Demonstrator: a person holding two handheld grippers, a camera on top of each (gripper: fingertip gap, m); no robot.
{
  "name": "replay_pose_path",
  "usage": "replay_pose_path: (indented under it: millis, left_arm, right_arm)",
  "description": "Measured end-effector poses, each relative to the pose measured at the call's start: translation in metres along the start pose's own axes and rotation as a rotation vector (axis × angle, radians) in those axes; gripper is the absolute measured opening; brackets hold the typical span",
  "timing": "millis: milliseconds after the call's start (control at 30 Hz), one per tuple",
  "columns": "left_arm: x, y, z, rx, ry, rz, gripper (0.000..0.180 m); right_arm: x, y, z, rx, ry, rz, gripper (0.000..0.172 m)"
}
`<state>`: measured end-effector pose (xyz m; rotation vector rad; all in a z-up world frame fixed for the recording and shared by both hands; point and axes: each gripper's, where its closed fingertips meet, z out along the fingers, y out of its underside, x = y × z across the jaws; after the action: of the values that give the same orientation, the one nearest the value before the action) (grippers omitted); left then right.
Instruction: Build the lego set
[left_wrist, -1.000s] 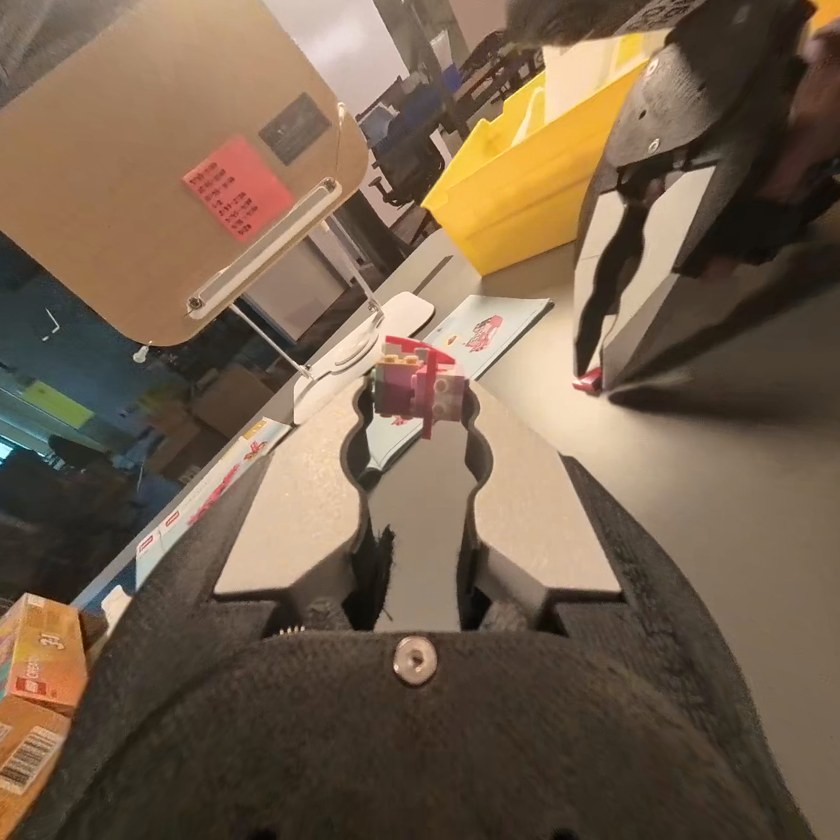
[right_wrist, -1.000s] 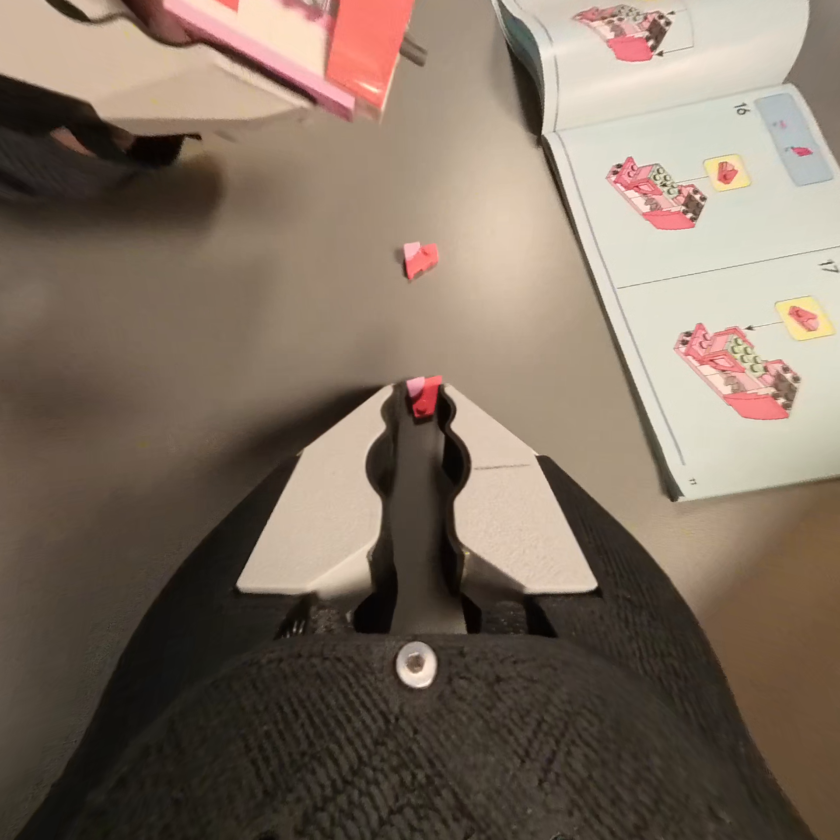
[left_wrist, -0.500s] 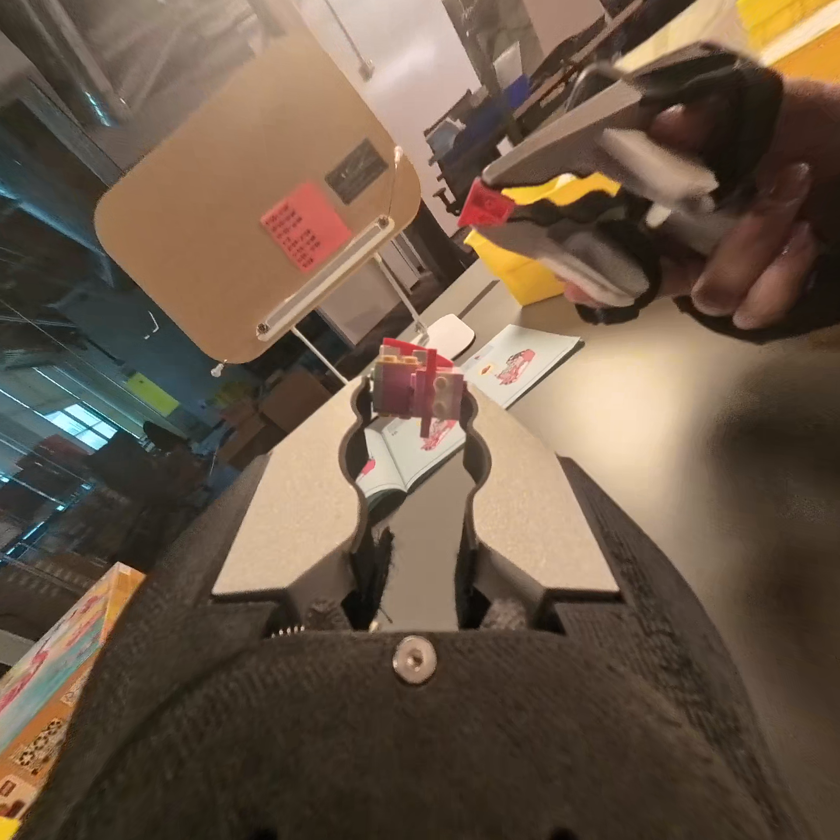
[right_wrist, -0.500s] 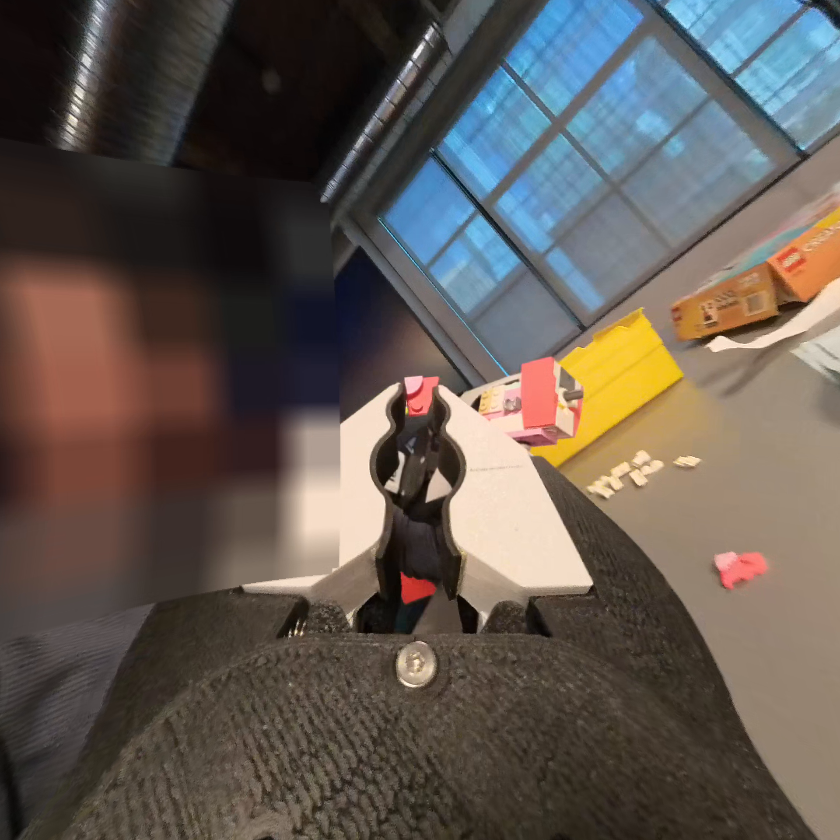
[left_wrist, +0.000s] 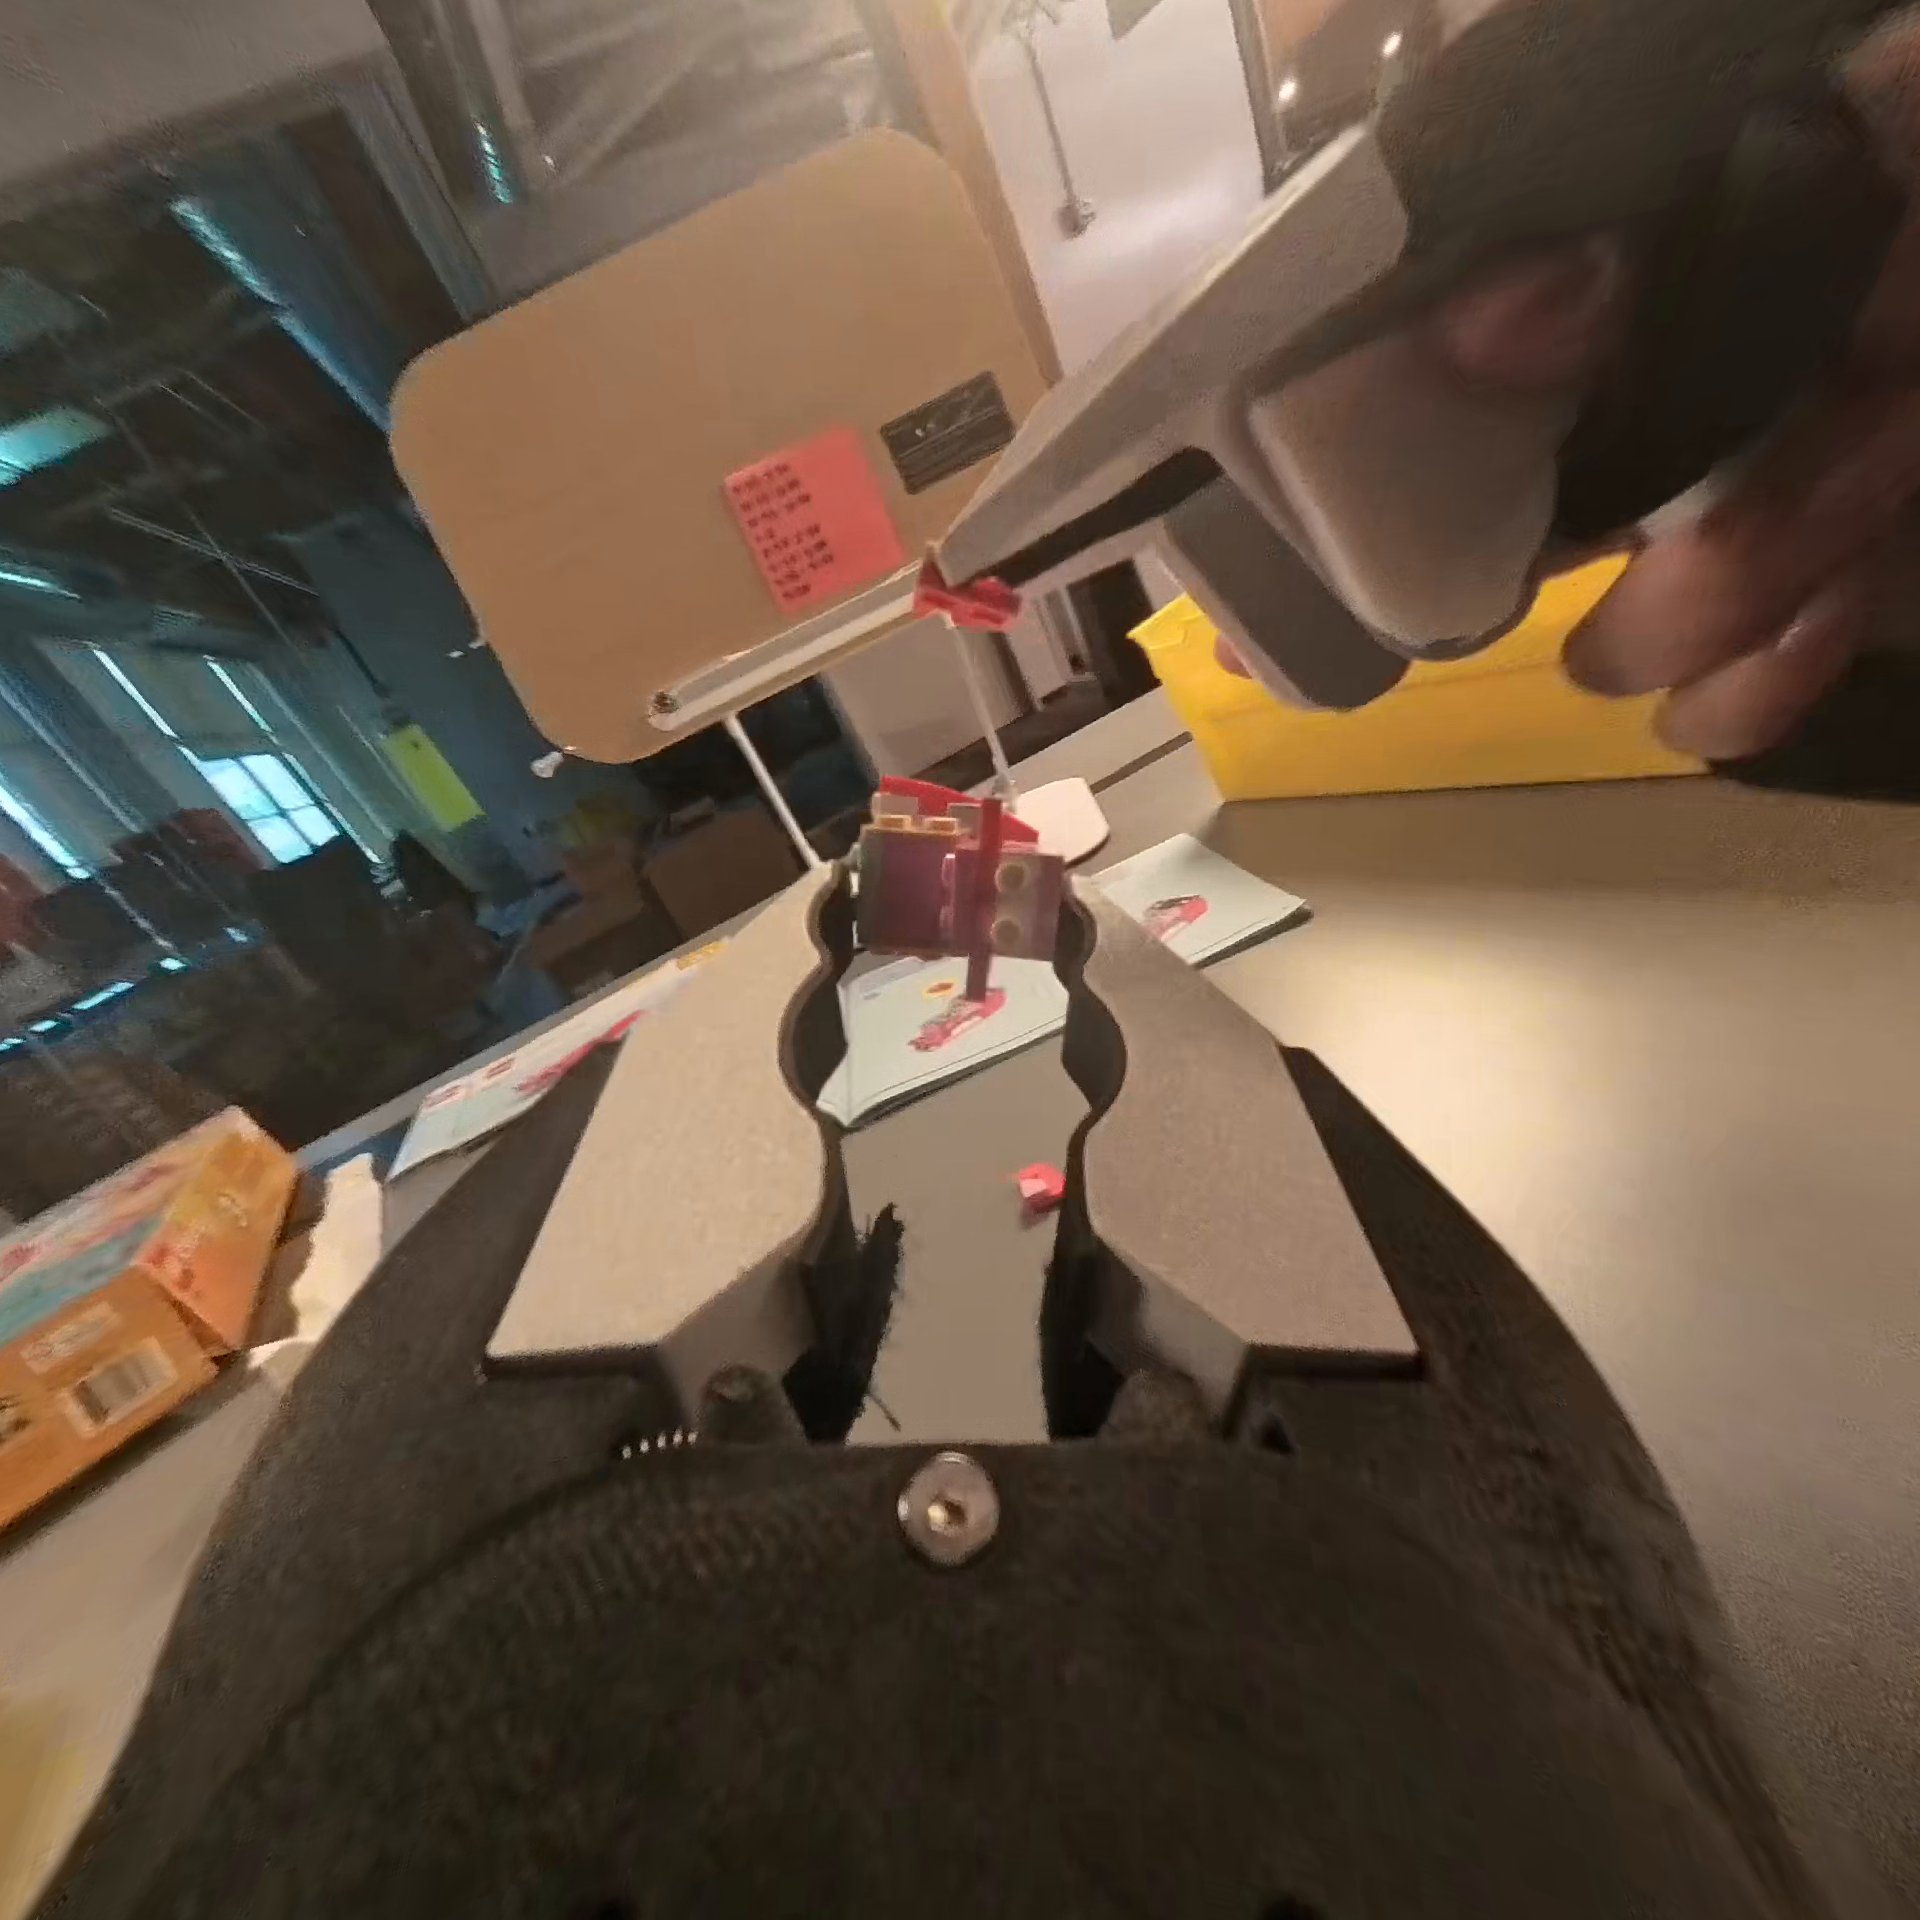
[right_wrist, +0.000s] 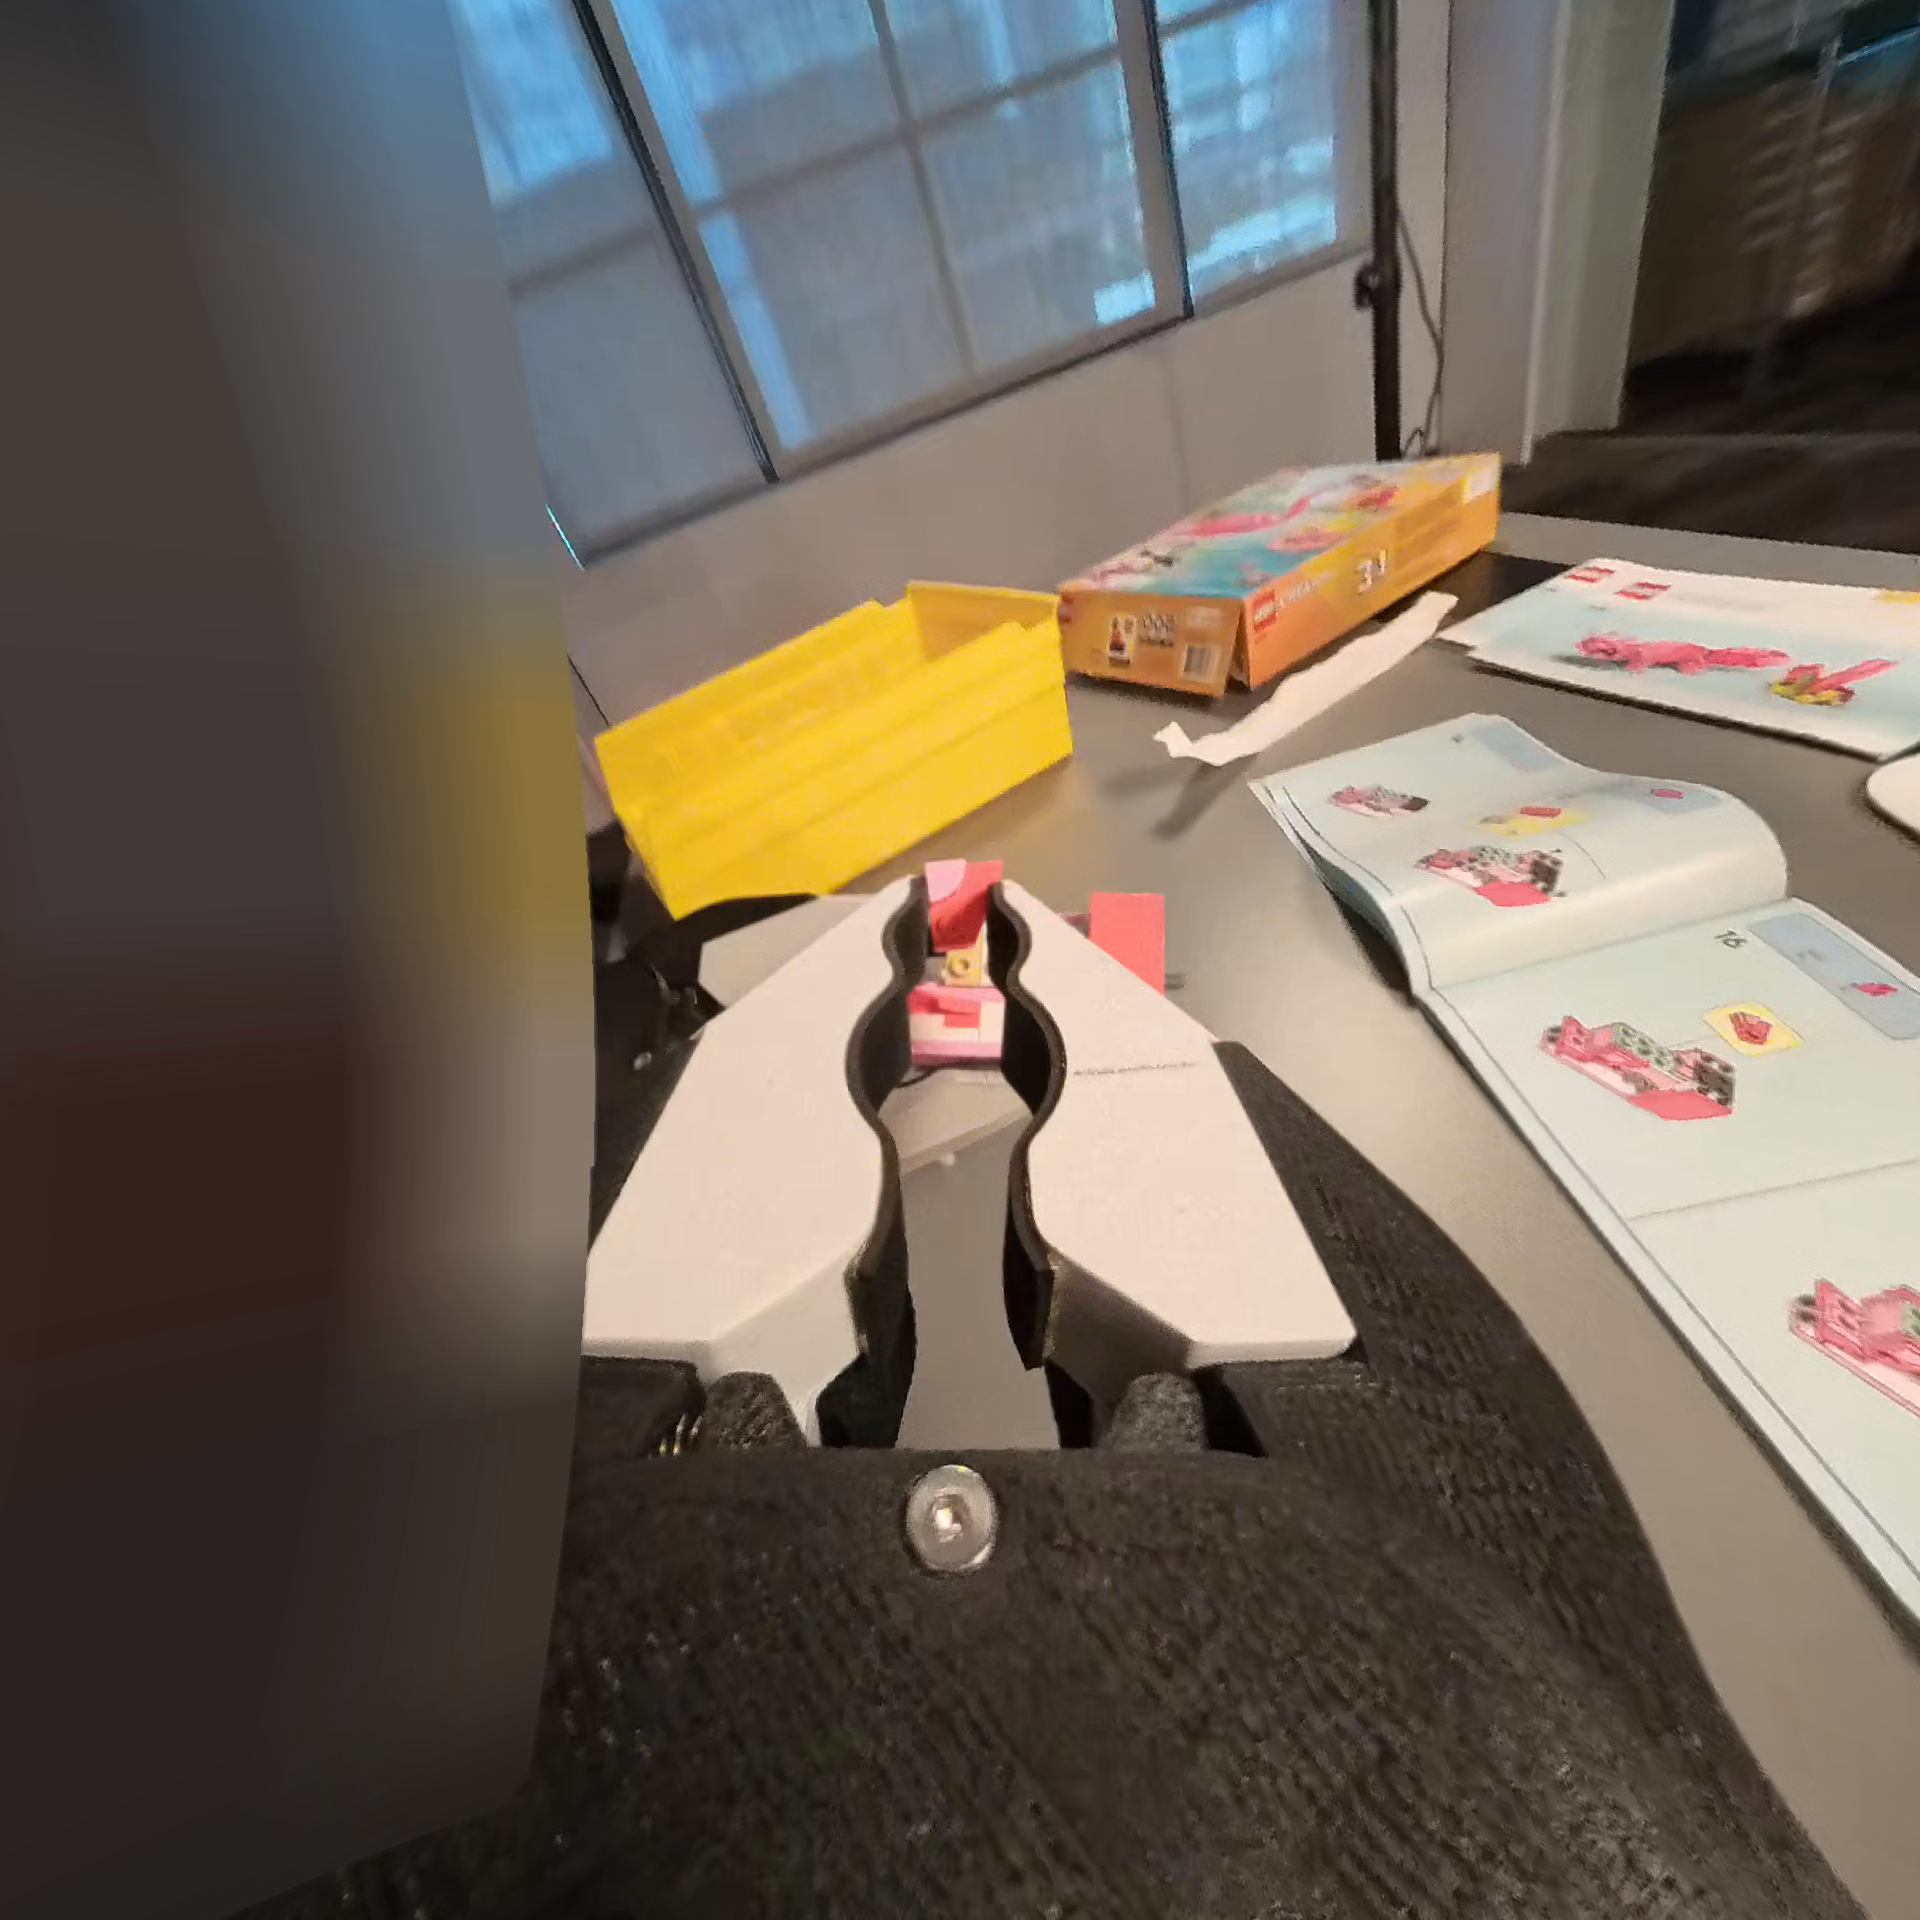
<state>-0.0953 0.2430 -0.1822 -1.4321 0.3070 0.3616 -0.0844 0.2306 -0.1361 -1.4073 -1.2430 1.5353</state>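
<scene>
**Brick model and loose brick, held above the table**

Brick model (left_wrist: 961, 894), pink and red with tan studs, sits clamped between the left gripper (left_wrist: 961, 914) fingertips, above the grey table (left_wrist: 1558, 1039). The right gripper (left_wrist: 971, 592) hangs higher, pinching a small red brick (left_wrist: 966, 603).

From the right wrist, the right gripper (right_wrist: 961, 904) is nearly closed on that red-and-pink brick (right_wrist: 961, 899), just over the model (right_wrist: 951, 1023). An open booklet (right_wrist: 1662, 1039) and yellow bin (right_wrist: 831, 738) lie beyond.

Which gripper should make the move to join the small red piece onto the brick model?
Right, probably. The right gripper pinches the small red brick and hangs just above the pink-and-red brick assembly, which the left gripper clamps above the table. The left seems best placed to brace.
</scene>
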Motion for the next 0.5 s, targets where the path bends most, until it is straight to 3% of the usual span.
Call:
replay_pose_path:
  millis: [33,200,500]
  left_arm:
    - [-0.001,0.000,0.000,0.002,-0.011,0.008,0.037]
    - [-0.004,0.003,0.001,-0.011,-0.027,0.011,0.037]
    - [-0.003,0.004,0.002,-0.016,-0.022,0.021,0.037]
  right_arm:
    - [-0.001,0.003,0.003,-0.030,0.018,-0.013,0.009]
    - [0.005,0.024,0.017,-0.167,0.110,-0.030,0.010]
    - [0.010,0.025,0.025,-0.202,0.191,-0.012,0.010]
